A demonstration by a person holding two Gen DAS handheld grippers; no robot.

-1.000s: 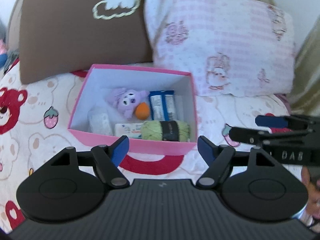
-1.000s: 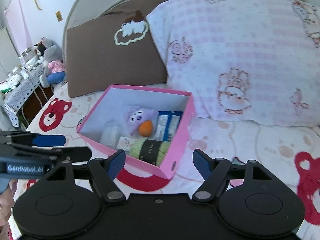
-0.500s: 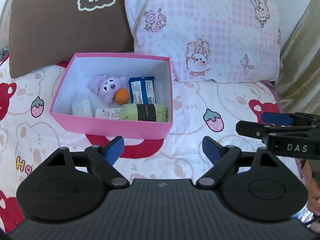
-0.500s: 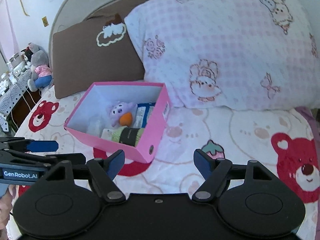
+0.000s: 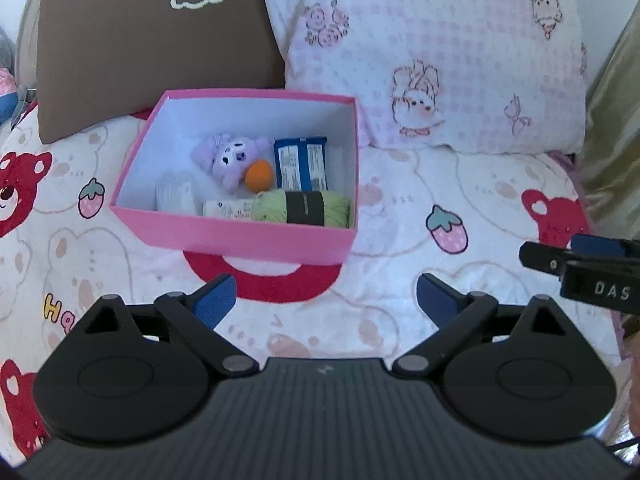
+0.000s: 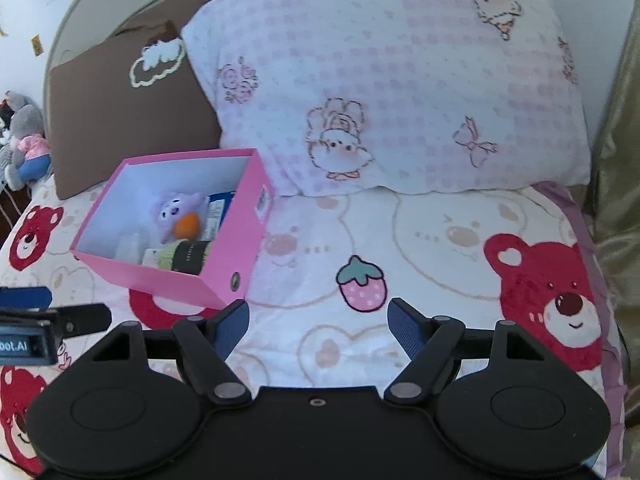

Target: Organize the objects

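Note:
A pink box (image 5: pixel 248 238) stands on the bed, also in the right wrist view (image 6: pixel 240 232). It holds a purple plush toy (image 5: pixel 234 156), an orange ball (image 5: pixel 259 175), a blue packet (image 5: pixel 302 162), green yarn with a black band (image 5: pixel 306 208), a white roll (image 5: pixel 174 194) and a small white pack (image 5: pixel 228 210). My left gripper (image 5: pixel 325 298) is open and empty, just in front of the box. My right gripper (image 6: pixel 319 326) is open and empty, to the right of the box over the blanket.
A brown pillow (image 5: pixel 148 40) and a pink checked pillow (image 5: pixel 432 60) lean behind the box. The blanket (image 6: pixel 400 240) has red bears and strawberries. Stuffed toys (image 6: pixel 24 140) sit at the far left. A gold curtain (image 5: pixel 616 140) hangs on the right.
Both grippers have drawn back from the box and stayed open. The right gripper has swung right, so the box sits further left in its view.

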